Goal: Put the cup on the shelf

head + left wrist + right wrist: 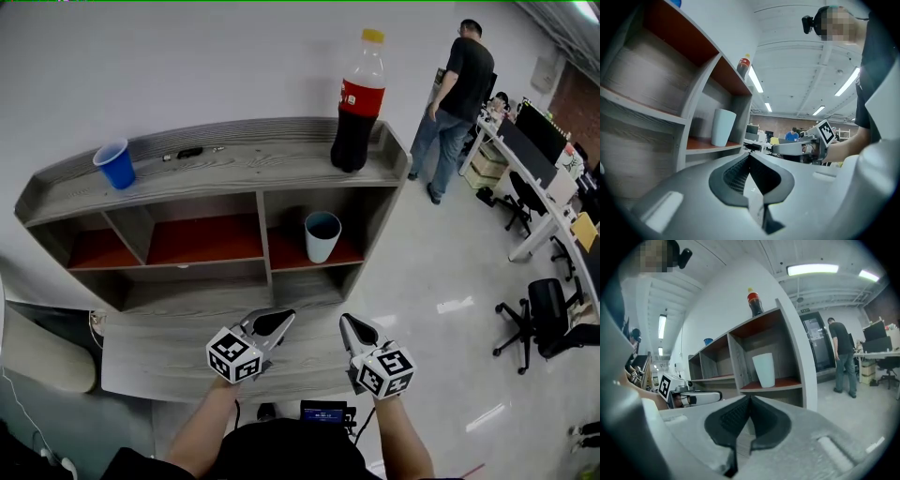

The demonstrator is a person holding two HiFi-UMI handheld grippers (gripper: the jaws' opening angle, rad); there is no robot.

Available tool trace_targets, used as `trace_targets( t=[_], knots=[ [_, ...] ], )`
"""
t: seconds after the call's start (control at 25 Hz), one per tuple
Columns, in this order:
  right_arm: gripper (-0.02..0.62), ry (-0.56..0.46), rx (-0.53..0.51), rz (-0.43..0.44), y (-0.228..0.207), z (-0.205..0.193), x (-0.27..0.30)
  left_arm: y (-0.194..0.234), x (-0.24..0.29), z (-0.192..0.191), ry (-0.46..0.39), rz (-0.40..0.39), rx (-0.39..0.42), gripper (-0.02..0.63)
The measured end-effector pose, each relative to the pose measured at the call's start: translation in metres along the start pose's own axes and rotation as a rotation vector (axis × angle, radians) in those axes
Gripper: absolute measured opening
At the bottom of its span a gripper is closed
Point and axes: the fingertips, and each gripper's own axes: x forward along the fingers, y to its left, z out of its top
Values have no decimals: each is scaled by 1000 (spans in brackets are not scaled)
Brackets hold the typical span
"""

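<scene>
Cup [322,238], white, stands upright in rt compartment of shelf [253,165], on the red-brown board. Long axis vertical, mouth up.

My L gripper [281,321] and R gripper [349,325] are both clenched, jaws together, nothing betw them. I hold them low in front of shelf, side by side, well apart from cup.

Top board: blue cup [116,166] near L end, cola bottle [356,112] at rt corner.

Shelf is grey wood-grain, against white wall. Room is an office w/ glossy pale floor [441,272]. Desks [539,202], chairs [553,319] and a standing person [466,94] at rt.
</scene>
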Motion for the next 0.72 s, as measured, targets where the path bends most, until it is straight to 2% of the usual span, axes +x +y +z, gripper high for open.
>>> trace_targets(
  t=[0.72],
  knots=[
    [-2, -16, 13, 15, 7, 4, 3, -6, -1, 0, -5, -8, 2, -9]
  ],
)
